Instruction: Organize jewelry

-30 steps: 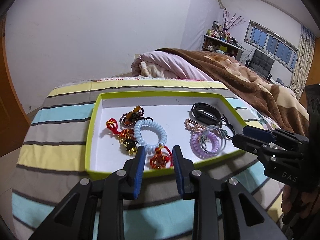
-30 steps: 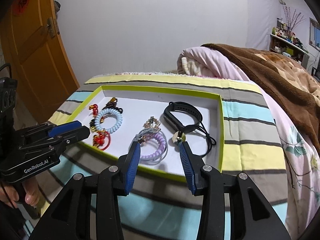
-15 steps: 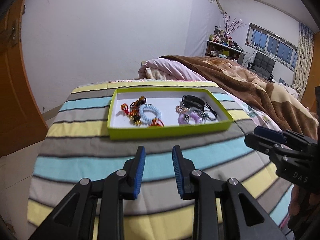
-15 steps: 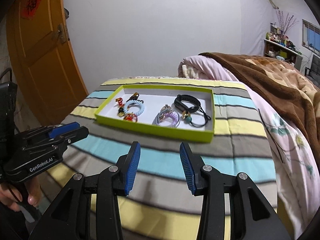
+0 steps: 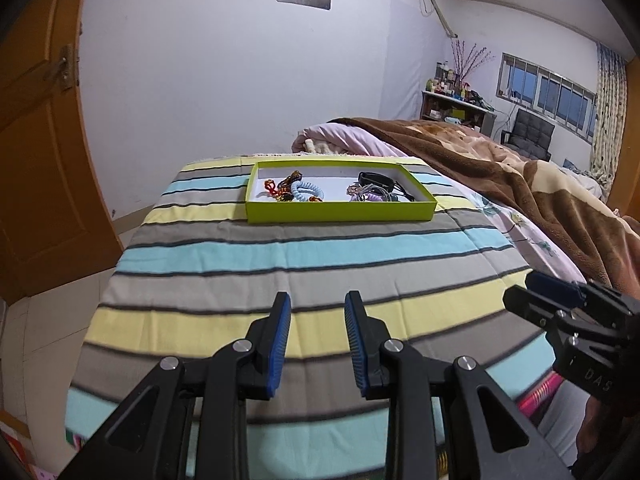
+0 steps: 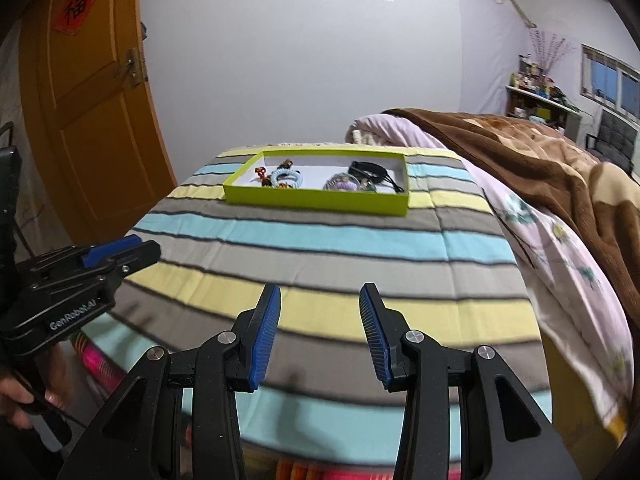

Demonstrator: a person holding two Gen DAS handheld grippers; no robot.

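Coiled bands, beads and a black strap lie heaped in the lime-green tray (image 5: 340,212) at the far end of the striped blanket (image 5: 304,252), well apart from the left gripper (image 5: 318,340) and right gripper (image 6: 318,332), both parted and empty.

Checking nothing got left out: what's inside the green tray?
The green tray holds a blue coil bracelet, purple coil bracelet, black band and red charms; its near wall hides some.
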